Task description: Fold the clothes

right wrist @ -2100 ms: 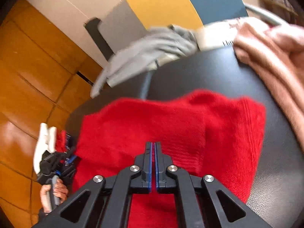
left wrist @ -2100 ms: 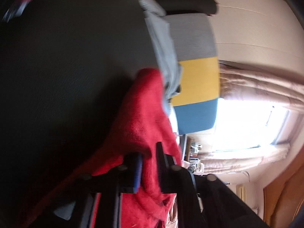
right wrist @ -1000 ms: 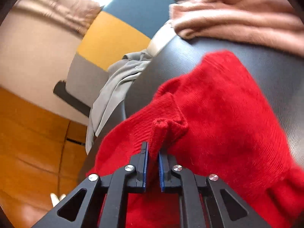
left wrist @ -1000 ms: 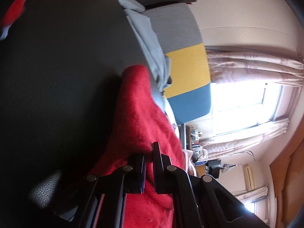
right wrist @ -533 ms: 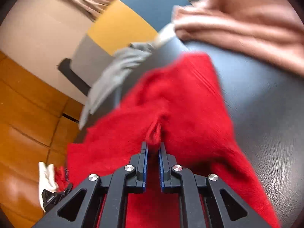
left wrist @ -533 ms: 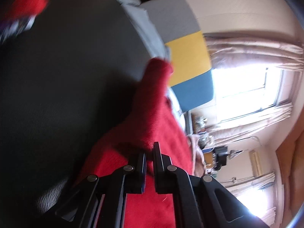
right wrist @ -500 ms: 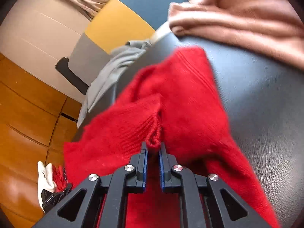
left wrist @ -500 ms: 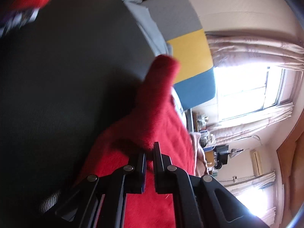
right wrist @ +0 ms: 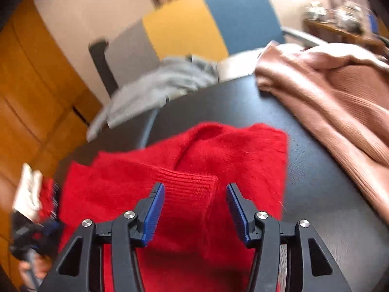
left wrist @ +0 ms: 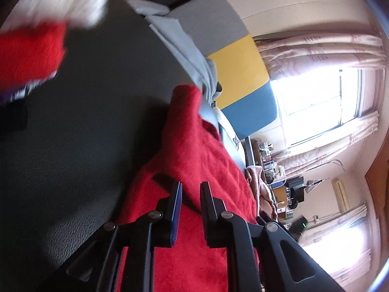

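Note:
A red fuzzy sweater (right wrist: 206, 175) lies folded on the black leather surface (right wrist: 328, 187). My right gripper (right wrist: 195, 202) is open just above the sweater's folded ribbed edge, jaws wide apart and holding nothing. In the left wrist view the sweater (left wrist: 194, 165) lies in front of my left gripper (left wrist: 190, 200), whose jaws stand apart around a fold without pinching it. The left gripper also shows in the right wrist view (right wrist: 31, 216) at the sweater's left edge, blurred.
A pink knitted sweater (right wrist: 340, 85) lies at the right of the surface. A grey garment (right wrist: 158, 85) hangs over its far edge. A grey, yellow and blue chair back (right wrist: 194, 24) stands behind. A bright window (left wrist: 316, 102) with curtains is beyond.
Both grippers have opened and let go of the red sweater. The lifted fold has dropped flat onto the surface. The right gripper's jaws opened widest.

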`<state>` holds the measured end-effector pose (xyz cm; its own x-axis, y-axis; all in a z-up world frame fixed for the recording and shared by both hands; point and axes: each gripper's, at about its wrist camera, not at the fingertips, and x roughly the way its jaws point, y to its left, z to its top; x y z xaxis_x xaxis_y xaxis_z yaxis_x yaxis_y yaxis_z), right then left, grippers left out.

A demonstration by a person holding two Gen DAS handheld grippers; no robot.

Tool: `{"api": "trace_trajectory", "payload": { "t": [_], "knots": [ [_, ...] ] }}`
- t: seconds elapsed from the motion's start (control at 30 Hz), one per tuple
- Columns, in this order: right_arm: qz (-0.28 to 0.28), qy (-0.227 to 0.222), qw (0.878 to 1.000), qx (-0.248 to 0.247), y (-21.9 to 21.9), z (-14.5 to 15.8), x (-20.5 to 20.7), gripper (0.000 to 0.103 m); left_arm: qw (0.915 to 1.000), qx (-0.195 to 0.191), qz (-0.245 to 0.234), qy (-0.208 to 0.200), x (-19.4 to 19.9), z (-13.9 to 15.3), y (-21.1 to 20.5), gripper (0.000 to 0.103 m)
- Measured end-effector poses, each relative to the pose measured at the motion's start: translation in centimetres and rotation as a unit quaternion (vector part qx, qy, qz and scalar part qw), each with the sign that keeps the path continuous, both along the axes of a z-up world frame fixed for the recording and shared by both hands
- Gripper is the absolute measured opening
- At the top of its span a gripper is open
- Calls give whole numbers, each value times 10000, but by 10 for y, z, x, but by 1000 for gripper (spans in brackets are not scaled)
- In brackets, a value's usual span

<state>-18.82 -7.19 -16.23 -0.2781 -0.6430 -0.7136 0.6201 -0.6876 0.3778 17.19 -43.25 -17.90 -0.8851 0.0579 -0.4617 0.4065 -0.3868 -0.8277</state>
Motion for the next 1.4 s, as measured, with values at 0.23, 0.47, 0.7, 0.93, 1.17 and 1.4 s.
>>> {"api": "trace_trajectory", "payload": {
  "t": [0.23, 0.47, 0.7, 0.93, 1.17, 1.4],
  "knots": [
    [533, 212, 9966, 596, -32, 1, 5, 11, 9975, -481, -454, -232, -34, 5, 16, 18],
    [136, 1052, 9897, 965, -13, 36, 9, 10, 9955, -524, -562, -558, -47, -3, 19, 24],
    [-114, 923, 9837, 1540, -14, -2, -4, 12, 9930, -635, -600, -798, -56, -7, 20, 24],
    [476, 1527, 9803, 1160, -51, 41, 29, 37, 9935, -1058, 75, -421, -52, 41, -29, 26],
    [1746, 892, 9795, 460, -105, 30, 67, 47, 9968, -366, -165, -689, -96, 22, -83, 32],
    [2025, 618, 9773, -42, -98, -17, 71, 55, 9916, 543, -862, -798, -139, -15, -120, 52]
  ]
}}
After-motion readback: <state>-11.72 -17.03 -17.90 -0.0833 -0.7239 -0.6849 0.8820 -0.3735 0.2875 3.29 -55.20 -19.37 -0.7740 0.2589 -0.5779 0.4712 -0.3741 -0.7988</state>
